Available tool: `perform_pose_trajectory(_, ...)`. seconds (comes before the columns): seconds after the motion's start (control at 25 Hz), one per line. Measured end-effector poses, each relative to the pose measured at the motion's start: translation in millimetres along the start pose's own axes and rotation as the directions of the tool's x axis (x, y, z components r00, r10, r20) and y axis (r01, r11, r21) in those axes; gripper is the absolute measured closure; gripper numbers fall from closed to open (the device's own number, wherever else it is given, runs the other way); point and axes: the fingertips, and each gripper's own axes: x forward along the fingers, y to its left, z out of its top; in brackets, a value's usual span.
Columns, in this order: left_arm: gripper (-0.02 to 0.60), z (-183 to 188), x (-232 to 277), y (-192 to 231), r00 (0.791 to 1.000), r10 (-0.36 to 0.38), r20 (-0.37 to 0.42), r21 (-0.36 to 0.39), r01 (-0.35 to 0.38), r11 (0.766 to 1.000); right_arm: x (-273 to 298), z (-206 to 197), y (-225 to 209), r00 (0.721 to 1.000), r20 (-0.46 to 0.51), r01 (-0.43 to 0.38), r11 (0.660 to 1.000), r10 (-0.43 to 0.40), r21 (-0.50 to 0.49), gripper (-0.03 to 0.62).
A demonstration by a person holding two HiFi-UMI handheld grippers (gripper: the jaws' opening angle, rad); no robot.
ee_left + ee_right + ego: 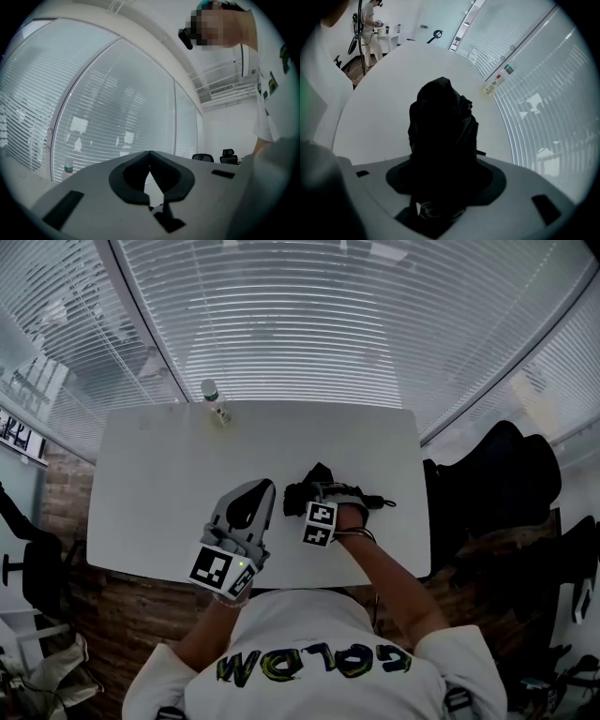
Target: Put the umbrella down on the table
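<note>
Over the near right part of the white rounded-corner table (169, 484), my R claw (317, 495) is clamped on the black folded fabric umbrella (302, 488). The jaws stand wide round the bundle, one on each side of it. In the right gripper view the umbrella (443, 131) fills the gap betw. the jaws and sticks out ahead, dark cloth all bunched, with white tabletop beyond it. In the head view its thin end pokes out to the right, toward the table's right edge. It's low over the table; can't tell if it's touching. R claw points steeply down.

L claw (265, 487) sits just beside it on the left, approx. level, jaws pinched together at the tips, nothing betw. them. At the far edge, by the white slatted blinds (309, 324), a clear plastic bottle w/ a green-and-red label (215, 401) stands upright, well apart from both claws. Black office chairs (228, 156) show past the table in the left gripper view.
</note>
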Motion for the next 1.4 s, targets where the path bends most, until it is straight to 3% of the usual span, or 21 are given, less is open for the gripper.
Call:
perform_pose_trajectory(0.72,0.571,-7.3,-0.7,8.9,1.000,0.011,-0.017,-0.010,-0.011,1.000,23.5,0.6,11.3,0.998,0.049,-0.051,0.998,0.050,0.024,0.312)
perform_pose_trajectory(0.84,0.571,-7.5,1.1,7.9,1.000,0.004,-0.016,-0.010,-0.004,1.000,15.2,0.5,6.1,0.997,0.058,-0.049,0.998,0.047,0.034,0.275)
perform_pose_trajectory(1.04,0.571,-8.1,2.4,8.0,1.000,-0.005,-0.018,-0.013,0.005,1.000,-20.5,0.1,-7.0,0.995,0.102,-0.019,0.998,0.013,0.055,0.285)
perform_pose_trajectory(1.2,0.571,-8.5,5.0,5.5,1.000,-0.008,-0.016,-0.014,0.008,1.000,-61.2,2.2,-19.0,0.977,0.209,0.001,0.989,-0.032,0.148,0.332)
perform_pose_trajectory(1.4,0.571,-7.4,4.2,6.0,1.000,-0.004,-0.015,-0.015,0.004,1.000,-118.1,9.9,-46.2,0.916,0.369,0.016,0.935,-0.155,0.353,0.392)
